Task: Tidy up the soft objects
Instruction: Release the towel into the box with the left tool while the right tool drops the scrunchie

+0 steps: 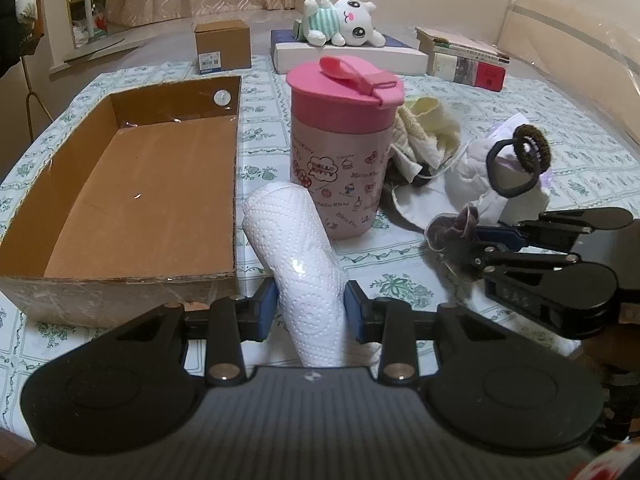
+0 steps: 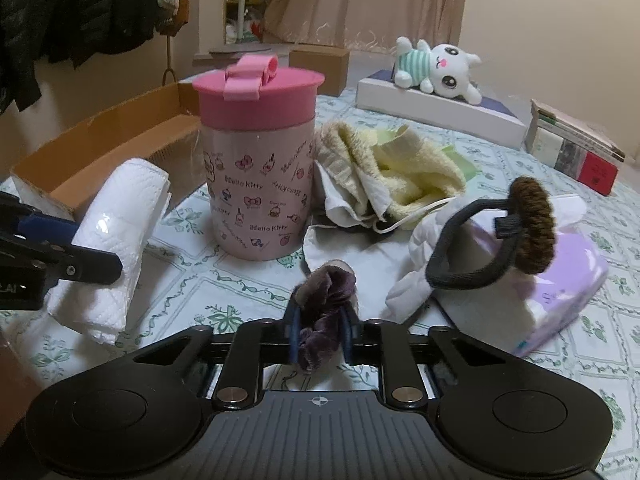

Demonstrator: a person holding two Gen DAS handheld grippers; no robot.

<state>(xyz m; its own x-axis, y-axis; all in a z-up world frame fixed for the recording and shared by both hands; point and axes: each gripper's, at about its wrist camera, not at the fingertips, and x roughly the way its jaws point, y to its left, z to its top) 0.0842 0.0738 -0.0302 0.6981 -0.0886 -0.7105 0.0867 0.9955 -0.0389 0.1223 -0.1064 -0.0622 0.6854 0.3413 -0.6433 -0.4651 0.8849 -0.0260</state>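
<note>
My left gripper (image 1: pixel 310 308) is shut on a white paper towel roll (image 1: pixel 298 264), held tilted just right of the open cardboard box (image 1: pixel 120 208). The roll also shows in the right wrist view (image 2: pixel 116 236). My right gripper (image 2: pixel 320 334) is shut on a purple velvet scrunchie (image 2: pixel 326 300); the scrunchie also shows in the left wrist view (image 1: pixel 452 226). A yellow towel (image 2: pixel 400 168), a white cloth (image 2: pixel 416 280) and a brown-and-black hair tie (image 2: pixel 520 236) lie in a pile ahead. A white plush cat (image 1: pixel 348 20) lies on a box at the back.
A pink Hello Kitty cup (image 1: pixel 340 152) with a lid stands between the cardboard box and the pile. A lilac tissue pack (image 2: pixel 560 304) lies under the hair tie. Books (image 1: pixel 468 60) and a small brown carton (image 1: pixel 222 46) sit at the back of the floral tablecloth (image 1: pixel 580 184).
</note>
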